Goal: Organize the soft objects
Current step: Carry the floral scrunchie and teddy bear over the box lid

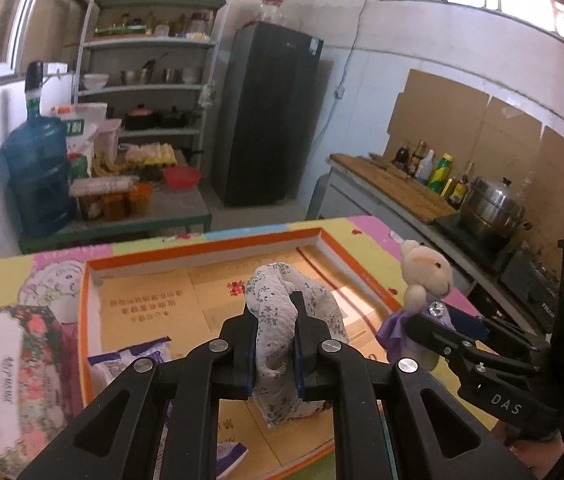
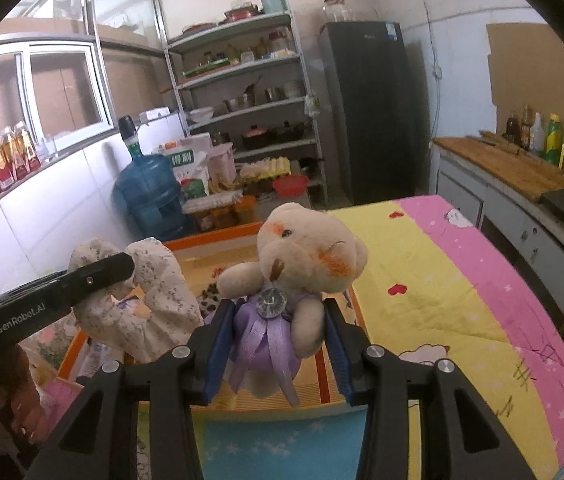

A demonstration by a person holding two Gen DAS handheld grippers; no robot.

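left gripper clamped; right gripper gripping, side by side

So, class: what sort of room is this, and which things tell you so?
Most likely a home kitchen: a fridge by the far wall, shelves of pots and bowls, and a steamer pot on a stove beside sauce bottles on the counter.

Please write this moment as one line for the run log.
left gripper: shut on floral cloth | right gripper: shut on teddy bear | both held over orange box
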